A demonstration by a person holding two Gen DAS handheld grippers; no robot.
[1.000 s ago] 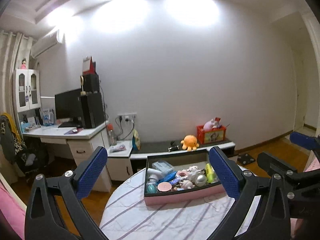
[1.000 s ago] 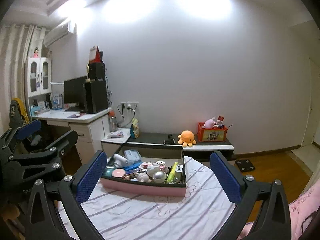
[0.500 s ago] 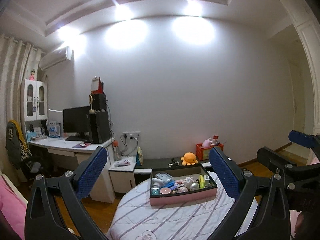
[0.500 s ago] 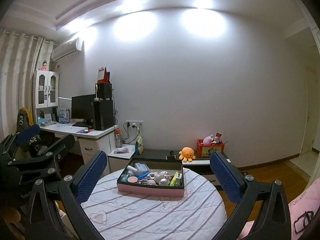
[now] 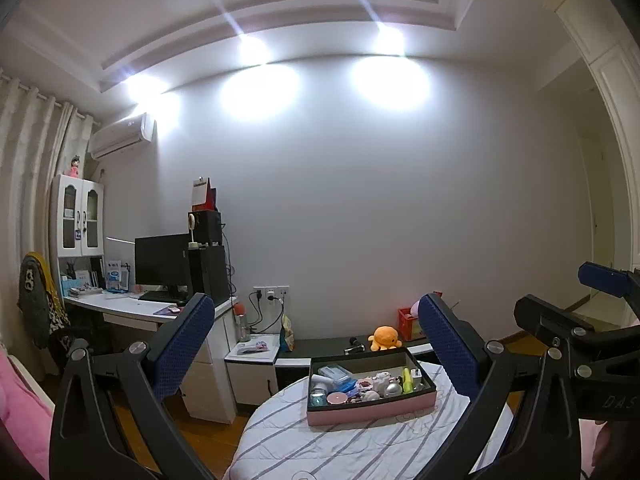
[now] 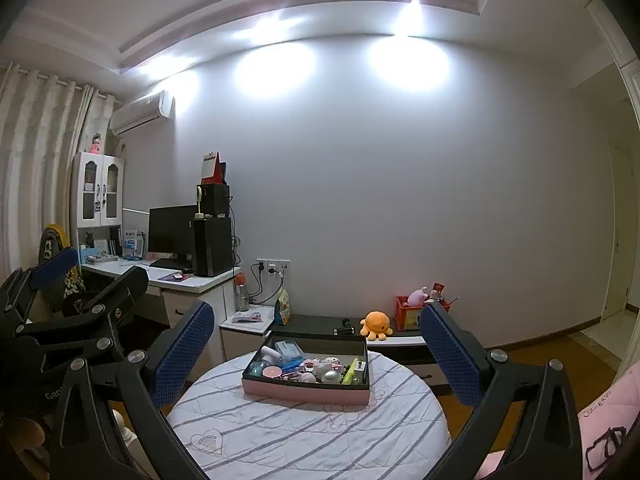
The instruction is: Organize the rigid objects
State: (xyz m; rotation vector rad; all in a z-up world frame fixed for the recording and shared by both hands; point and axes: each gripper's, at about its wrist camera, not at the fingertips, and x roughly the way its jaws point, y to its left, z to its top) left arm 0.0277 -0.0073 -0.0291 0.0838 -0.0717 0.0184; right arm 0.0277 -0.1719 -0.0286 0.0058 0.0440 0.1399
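The blue-padded fingers (image 5: 182,350) of the left gripper (image 5: 316,344) are spread wide apart and hold nothing. The right gripper (image 6: 318,350) is the same, its fingers (image 6: 450,354) wide apart and empty. Both hang in the air, well back from a round table (image 6: 312,436) covered with a white striped cloth. On the table's far half stands a pink box (image 6: 306,374) with dark inner walls, filled with small items jumbled together: bottles, a round pink lid, a silver ball, a yellow-green tube.
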